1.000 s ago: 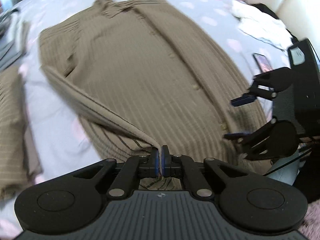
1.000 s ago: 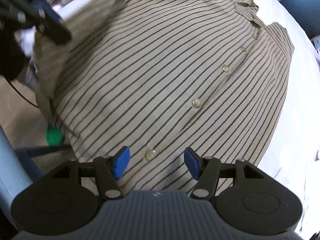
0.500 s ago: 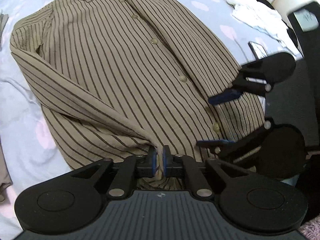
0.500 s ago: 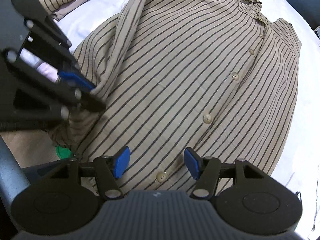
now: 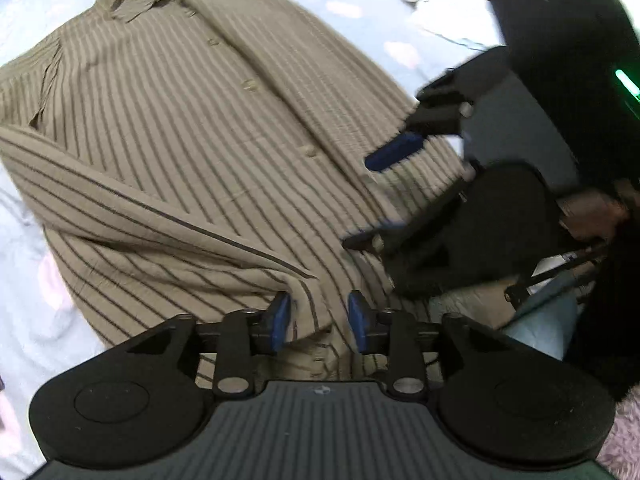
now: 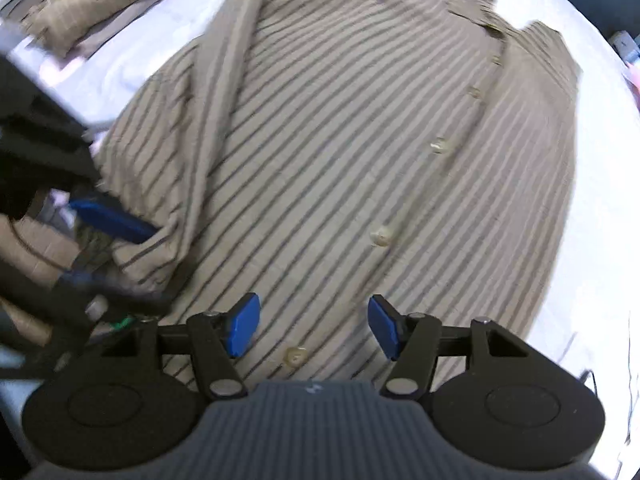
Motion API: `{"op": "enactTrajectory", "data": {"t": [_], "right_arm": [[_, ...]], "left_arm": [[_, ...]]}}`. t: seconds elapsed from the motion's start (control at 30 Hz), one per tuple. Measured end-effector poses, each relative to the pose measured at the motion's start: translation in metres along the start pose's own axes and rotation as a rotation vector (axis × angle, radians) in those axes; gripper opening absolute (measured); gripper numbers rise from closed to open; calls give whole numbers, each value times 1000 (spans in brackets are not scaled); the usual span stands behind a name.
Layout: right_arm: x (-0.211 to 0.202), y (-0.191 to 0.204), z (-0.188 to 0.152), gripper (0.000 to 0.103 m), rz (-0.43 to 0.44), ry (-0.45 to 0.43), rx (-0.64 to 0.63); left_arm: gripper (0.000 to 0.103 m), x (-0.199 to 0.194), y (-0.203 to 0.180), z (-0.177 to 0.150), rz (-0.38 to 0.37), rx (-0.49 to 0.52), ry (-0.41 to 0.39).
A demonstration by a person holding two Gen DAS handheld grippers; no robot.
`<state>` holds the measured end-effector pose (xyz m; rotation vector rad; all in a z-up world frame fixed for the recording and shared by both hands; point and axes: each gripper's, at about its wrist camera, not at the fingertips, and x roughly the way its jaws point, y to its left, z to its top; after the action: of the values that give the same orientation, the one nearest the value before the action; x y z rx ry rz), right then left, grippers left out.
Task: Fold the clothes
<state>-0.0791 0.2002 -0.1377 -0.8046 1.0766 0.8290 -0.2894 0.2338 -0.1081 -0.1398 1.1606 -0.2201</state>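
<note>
Left wrist view: left gripper (image 5: pixel 319 316) has released the sleeve (image 5: pixel 160 216).

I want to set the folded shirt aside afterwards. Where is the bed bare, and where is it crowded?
Bare sheet lies left of the striped shirt, and more along its right edge. Crowded: the near hem, where the open left gripper and open right gripper work, and the far corner with white clothes.
</note>
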Motion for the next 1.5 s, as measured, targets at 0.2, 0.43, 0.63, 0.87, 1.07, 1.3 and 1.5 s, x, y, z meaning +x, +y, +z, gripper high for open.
{"op": "enactTrajectory", "data": {"t": [0.2,0.43,0.63,0.87,1.07,1.3,1.5], "right_arm": [[-14,-9,4,63,81,-64,90],[-19,-5,16,62,253,-101,179],[-14,2,12,58,338,-79,219],[-10,9,12,56,350,-79,224],[6,4,5,29,376,-10,289],[3,7,6,24,380,-18,272],[3,7,4,24,384,-8,276]], "left_arm": [[41,-2,-12,-10,-21,71,-2],[51,5,-19,-19,-44,108,54],[51,14,-23,-28,-47,128,94],[51,15,-29,-29,-84,153,73],[51,-7,-22,-33,-24,154,28],[51,-15,-8,-48,135,127,36],[46,5,3,-43,145,87,80]]}}
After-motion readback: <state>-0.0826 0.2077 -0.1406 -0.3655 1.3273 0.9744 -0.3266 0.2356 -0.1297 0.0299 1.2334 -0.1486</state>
